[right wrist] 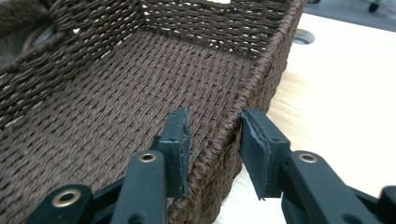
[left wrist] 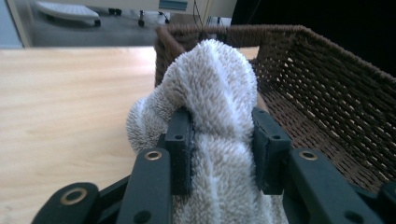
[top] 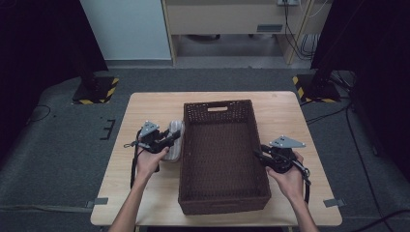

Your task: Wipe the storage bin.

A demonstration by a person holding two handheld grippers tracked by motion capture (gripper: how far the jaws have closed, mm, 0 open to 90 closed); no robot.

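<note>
Two grippers are at work on your wooden table [top: 145, 104], one on each long side of the dark brown wicker basket [top: 220, 195]. Your left gripper [top: 175, 137] sits just beside the basket's left wall, and its jaws are clamped on a pale, fluffy rolled towel [top: 172, 145]. In the left gripper view the towel [left wrist: 215, 93] bulges up between the two black jaws, which press into its pile from both sides, so you have it firmly pinched. The roll lies on the table outside the basket, close against that left wall; from above it looks to be touching the weave, though the gripper hides the seam and you cannot be certain. In the same view the basket [left wrist: 327, 93] rises right behind the towel, its woven floor bare.

Your right gripper [top: 259, 155] is at the basket's right wall, about halfway along it. In the right gripper view its jaws straddle the rim of the basket [right wrist: 116, 93]: one jaw hangs inside over the woven floor, the other outside over the table [right wrist: 345, 84]. They stand apart with the rim between them, and a gap shows on both sides, so they are spread, not yet squeezing the wall. At the far end wall a handle slot is cut into the weave.
</note>
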